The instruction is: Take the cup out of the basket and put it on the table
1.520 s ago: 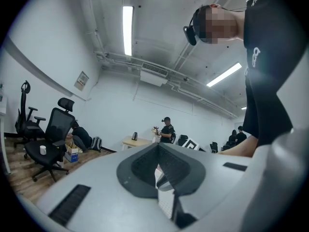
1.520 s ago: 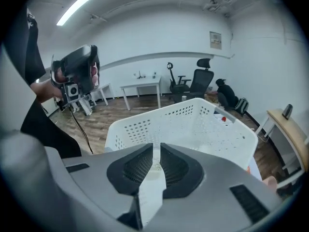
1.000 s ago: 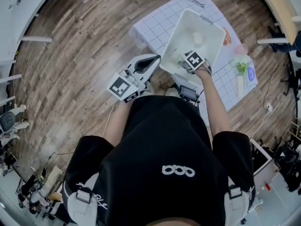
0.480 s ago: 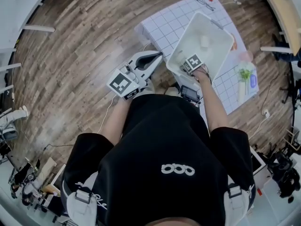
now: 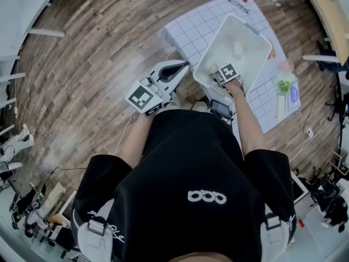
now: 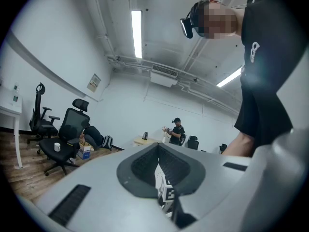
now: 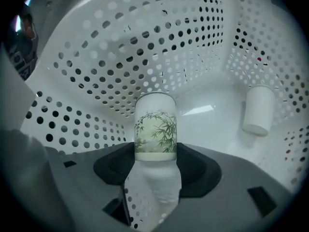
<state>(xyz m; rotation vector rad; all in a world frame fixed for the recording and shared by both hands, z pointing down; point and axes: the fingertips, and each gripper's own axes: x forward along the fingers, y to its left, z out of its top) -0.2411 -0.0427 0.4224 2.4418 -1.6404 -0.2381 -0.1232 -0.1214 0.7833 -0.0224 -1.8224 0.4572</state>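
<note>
A white cup printed with green bamboo [image 7: 155, 124] stands inside the perforated white basket [image 7: 120, 47], between my right gripper's jaws. My right gripper [image 7: 155, 161] reaches down into the basket [image 5: 256, 34], and its dark pads sit flush against both sides of the cup with no gap showing. In the head view only its marker cube shows at the basket's near rim, so the right gripper [image 5: 222, 71] hides the cup. My left gripper [image 5: 184, 65] hovers outside the basket's left side, jaws together and holding nothing, and the left gripper [image 6: 159, 164] faces out into the room.
A second plain white cup [image 7: 258, 110] lies on its side at the basket's far right, also seen as a cup [image 5: 238, 48] from above. The basket rests on a white grid mat [image 5: 188, 31]. Green and pink items [image 5: 282, 83] lie on the mat right of the basket. Wooden floor surrounds the table.
The head view shifted, so the basket sits higher and further right in the picture. Both grippers keep about the same places relative to the basket.
</note>
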